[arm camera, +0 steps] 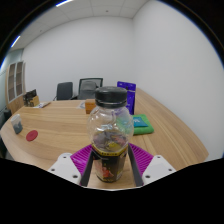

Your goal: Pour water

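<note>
You've got the bottle (111,135) standing upright between the fingers, both purple pads (82,158) pressed to its lower half, so the gripper (110,165) is closed on it. Cap (111,96) on, dark liquid low inside. It looks lifted over the near edge of the wooden table (60,125), so this reads as the carry before the pour. Beyond it, toward the table's far edge, sits an orange cup (90,104). Next you'll need that cap dealt with, then a steady tilt over a receiver.
</note>
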Available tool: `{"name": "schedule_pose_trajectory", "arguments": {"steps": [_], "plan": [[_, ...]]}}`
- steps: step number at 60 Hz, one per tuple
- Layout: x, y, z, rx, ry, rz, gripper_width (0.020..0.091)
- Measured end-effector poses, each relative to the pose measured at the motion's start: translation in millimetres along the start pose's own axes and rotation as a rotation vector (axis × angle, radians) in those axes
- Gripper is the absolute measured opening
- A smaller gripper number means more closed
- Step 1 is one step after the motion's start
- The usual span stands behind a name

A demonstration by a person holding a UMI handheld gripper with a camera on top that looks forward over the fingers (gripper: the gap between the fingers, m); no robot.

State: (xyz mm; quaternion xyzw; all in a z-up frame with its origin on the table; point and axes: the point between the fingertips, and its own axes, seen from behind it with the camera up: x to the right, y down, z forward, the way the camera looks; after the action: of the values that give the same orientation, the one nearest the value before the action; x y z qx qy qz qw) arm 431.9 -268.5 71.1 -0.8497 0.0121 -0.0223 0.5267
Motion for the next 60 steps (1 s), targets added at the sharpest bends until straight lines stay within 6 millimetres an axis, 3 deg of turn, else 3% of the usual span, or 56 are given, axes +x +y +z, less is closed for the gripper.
{"name": "schedule_pose_trajectory", "arguments": {"steps": [3,11,21,30,32,38,49,50,60], "plan": [[-11,1,-5,0.012,-0.012,0.008,0.0531],[-9,-2,-1,0.039,-0.002,0.021,0.0493],[-6,-2,1,0.039,0.035,0.009,0.0379],[-2,-7,-1,0.038,0.104,-0.088,0.0378],[-16,-23,-1,0.042,0.123,-0.11,0.0377],[-30,-58,-9,0.069,0.196,-0.215,0.0378],[-104,-142,-23,0.124,0.378,-0.518,0.0381],[-93,-152,-30,0.13,0.378,-0.552,0.0379],[-212,-213,-31,0.154,0.533,-0.908,0.0378]]}}
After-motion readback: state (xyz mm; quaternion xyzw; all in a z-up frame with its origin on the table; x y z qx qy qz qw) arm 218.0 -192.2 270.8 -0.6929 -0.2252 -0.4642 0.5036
